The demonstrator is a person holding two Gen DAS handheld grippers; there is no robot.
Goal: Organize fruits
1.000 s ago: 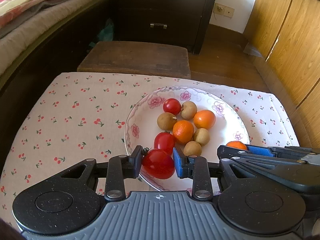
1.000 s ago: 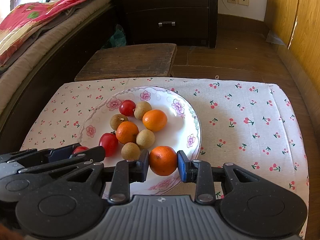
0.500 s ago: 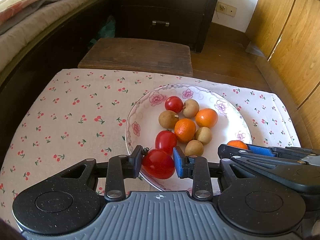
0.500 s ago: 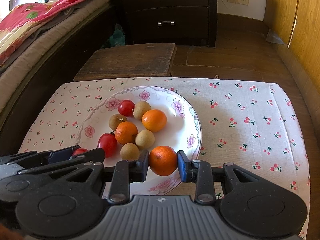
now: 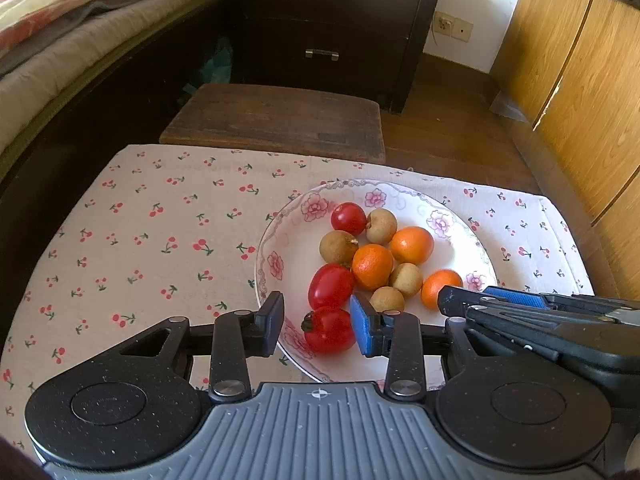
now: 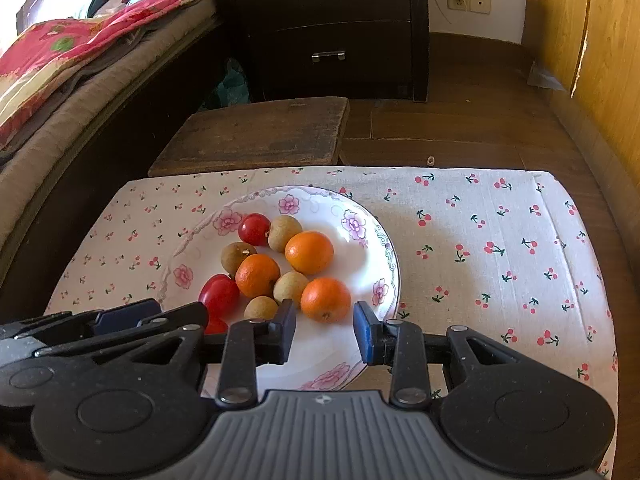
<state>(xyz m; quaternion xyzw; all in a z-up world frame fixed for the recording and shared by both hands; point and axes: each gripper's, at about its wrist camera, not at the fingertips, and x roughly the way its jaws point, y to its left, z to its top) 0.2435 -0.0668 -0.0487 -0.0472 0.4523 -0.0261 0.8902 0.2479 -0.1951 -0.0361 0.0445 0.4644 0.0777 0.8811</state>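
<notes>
Your left gripper has just been opening: jaws part open, the near tomato lies on the plate between them, left pad clear of it, right pad at its side. Your right gripper stands open too, the near orange resting free on the plate just ahead of its pads. Other fruit clustered mid-plate, on the cherry cloth.

Left and right of the plate the cherry-print cloth on the desk lies bare, giving open passage. Fruit crowds the plate's middle. Beyond the plate, a wooden stool stands against the desk's far edge.
</notes>
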